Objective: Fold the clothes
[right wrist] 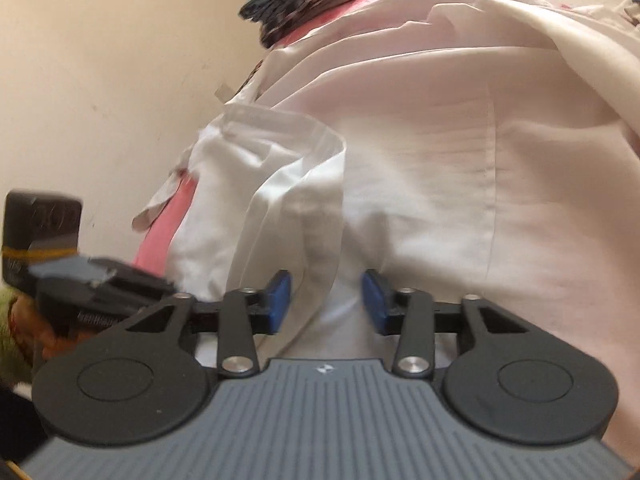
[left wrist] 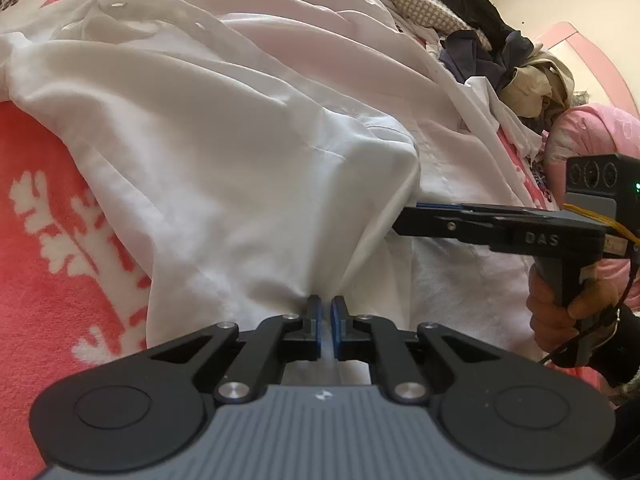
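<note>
Between your left gripper's (left wrist: pixel 325 312) blue pads (left wrist: pixel 316 316) a thin pinch of the white shirt (left wrist: pixel 224 152) is clamped, the jaws drawn nearly together with creases fanning up and away from the bite, so that hand has hold of the cloth. Ahead of those fingers the shirt spreads across the pink patterned blanket (left wrist: pixel 48 208), rumpled, with a buttoned placket running off toward the far left and a heap of unfolded clothes (left wrist: pixel 492 52) well beyond it to the right. Your right gripper (right wrist: pixel 326 294) stands differently: its jaws are parted, a raised fold of the same shirt sits in the gap, and I judge the pads are not yet pressing it, though motion blur makes the contact hard to read. From the left wrist view that gripper comes in from the right, its tips tucked under a lifted fold just beside your own pinch. Expect this fabric to be light, thin and limp; it will sag and slide between the fingers instead of holding a crease, and it drapes wherever it is unsupported. Smooth weave like this can slip out of a shallow bite, so take it deep between the pads, preferably on a doubled edge, hem or seam, such as the stitched line running up ahead and to the right of your right fingers. Keep both holds taut and apart so the cloth hangs flat.
</note>
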Action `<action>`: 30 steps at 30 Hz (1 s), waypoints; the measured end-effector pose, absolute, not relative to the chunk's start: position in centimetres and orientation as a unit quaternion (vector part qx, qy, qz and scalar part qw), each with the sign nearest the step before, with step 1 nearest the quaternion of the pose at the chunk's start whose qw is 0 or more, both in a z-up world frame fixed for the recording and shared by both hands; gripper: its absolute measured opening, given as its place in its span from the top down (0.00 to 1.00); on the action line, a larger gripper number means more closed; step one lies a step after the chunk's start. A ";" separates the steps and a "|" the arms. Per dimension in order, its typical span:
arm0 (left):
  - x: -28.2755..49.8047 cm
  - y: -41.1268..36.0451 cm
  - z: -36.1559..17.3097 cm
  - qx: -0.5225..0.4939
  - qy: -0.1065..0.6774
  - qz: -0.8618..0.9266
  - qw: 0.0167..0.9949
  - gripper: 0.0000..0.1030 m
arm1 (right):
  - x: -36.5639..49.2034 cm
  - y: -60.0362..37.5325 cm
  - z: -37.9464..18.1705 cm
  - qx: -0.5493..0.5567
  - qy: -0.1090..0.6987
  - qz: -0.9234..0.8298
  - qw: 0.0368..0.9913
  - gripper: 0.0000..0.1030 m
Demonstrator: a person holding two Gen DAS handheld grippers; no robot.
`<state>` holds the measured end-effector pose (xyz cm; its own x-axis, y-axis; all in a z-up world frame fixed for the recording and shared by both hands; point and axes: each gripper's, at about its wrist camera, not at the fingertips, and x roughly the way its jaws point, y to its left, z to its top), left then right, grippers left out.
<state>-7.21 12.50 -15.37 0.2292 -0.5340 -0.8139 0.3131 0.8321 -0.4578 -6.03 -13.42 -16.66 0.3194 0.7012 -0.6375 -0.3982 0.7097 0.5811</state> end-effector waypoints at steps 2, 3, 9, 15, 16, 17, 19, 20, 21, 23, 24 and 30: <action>-7.3 12.6 -15.4 -0.096 0.554 -0.276 0.780 0.93 | -5.8 -13.1 -16.7 0.166 0.472 0.347 0.793 0.89; -7.4 12.6 -15.4 -0.095 0.552 -0.277 0.780 0.93 | -5.9 -13.2 -16.6 0.168 0.473 0.348 0.791 0.94; -8.1 13.1 -14.4 -0.083 0.542 -0.295 0.783 0.86 | -7.2 -16.1 -14.8 0.229 0.476 0.350 0.774 0.99; -10.8 12.7 -11.6 -0.058 0.515 -0.353 0.779 0.62 | -8.8 -18.8 -13.7 0.272 0.474 0.335 0.768 0.99; -11.2 12.4 -11.4 -0.046 0.514 -0.356 0.779 0.58 | -9.0 -18.9 -13.7 0.267 0.474 0.332 0.771 0.99; -11.4 11.9 -11.5 -0.038 0.514 -0.353 0.780 0.55 | -9.1 -18.8 -13.8 0.262 0.476 0.328 0.772 0.99; -11.6 10.9 -11.8 -0.023 0.516 -0.348 0.782 0.52 | -9.0 -18.3 -14.3 0.254 0.485 0.320 0.773 0.97; -11.5 10.5 -12.1 -0.019 0.520 -0.338 0.784 0.52 | -8.9 -17.9 -14.6 0.246 0.489 0.317 0.774 0.96; -11.3 10.2 -12.3 -0.019 0.522 -0.329 0.787 0.53 | -8.8 -17.5 -14.7 0.236 0.491 0.315 0.777 0.96; -10.8 9.9 -12.8 -0.024 0.527 -0.310 0.791 0.70 | -8.7 -16.8 -14.6 0.224 0.490 0.317 0.781 0.95; -10.6 9.9 -13.1 -0.029 0.530 -0.299 0.793 0.79 | -8.6 -16.5 -14.6 0.219 0.489 0.319 0.782 0.94; -9.2 14.0 -13.5 -0.150 0.543 -0.239 0.791 0.99 | -7.7 -15.5 -15.0 0.215 0.487 0.324 0.782 0.69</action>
